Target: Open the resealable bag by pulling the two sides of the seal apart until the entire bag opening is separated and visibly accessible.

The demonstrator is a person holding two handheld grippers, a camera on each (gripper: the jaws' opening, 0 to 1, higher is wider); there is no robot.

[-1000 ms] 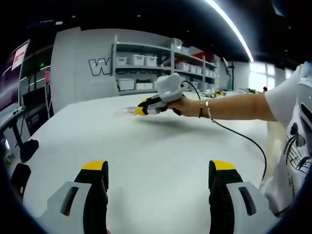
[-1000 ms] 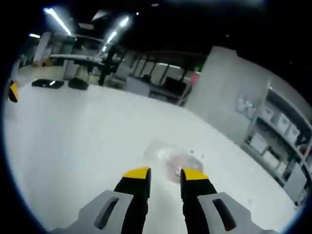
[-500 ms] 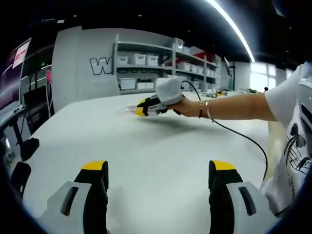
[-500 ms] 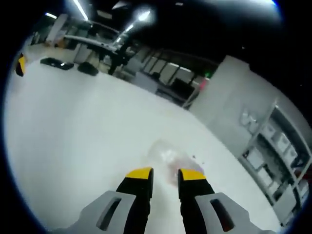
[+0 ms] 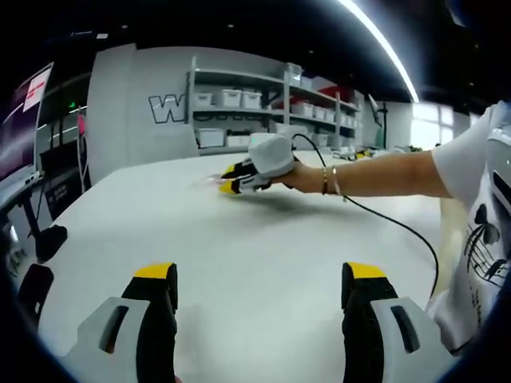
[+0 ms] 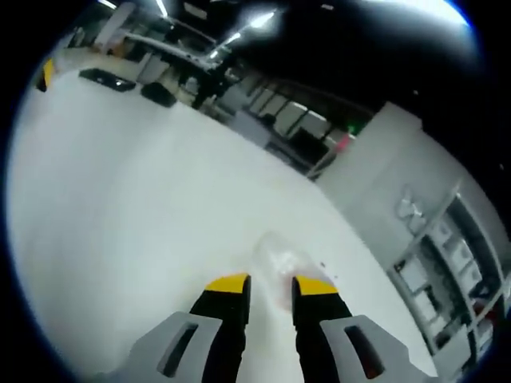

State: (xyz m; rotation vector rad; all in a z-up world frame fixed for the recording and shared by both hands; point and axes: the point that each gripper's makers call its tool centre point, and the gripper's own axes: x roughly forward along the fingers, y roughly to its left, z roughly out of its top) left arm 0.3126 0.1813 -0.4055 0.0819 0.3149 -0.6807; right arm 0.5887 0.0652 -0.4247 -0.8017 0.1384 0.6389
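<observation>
The clear resealable bag point(image 6: 279, 257) lies flat on the white table point(image 6: 120, 199), with something reddish showing inside it. My right gripper point(image 6: 270, 285) is low over the bag's near edge. Its yellow-tipped jaws stand a narrow gap apart, and the bag's edge shows in that gap. In the left gripper view the same right gripper point(image 5: 227, 179) is held in a person's hand far across the table, its tips at the faint bag point(image 5: 208, 181). My left gripper point(image 5: 259, 273) hangs wide open over bare tabletop near the front, holding nothing.
A black cable point(image 5: 399, 227) trails from the right gripper across the table to the person at the right. Shelves with white bins point(image 5: 239, 100) and a grey wall panel stand behind the table. Dark chairs point(image 5: 44, 239) sit past the left edge.
The right gripper has tipped and edged a little left toward the bag, and its jaws have narrowed slightly. The left gripper has stayed put.
</observation>
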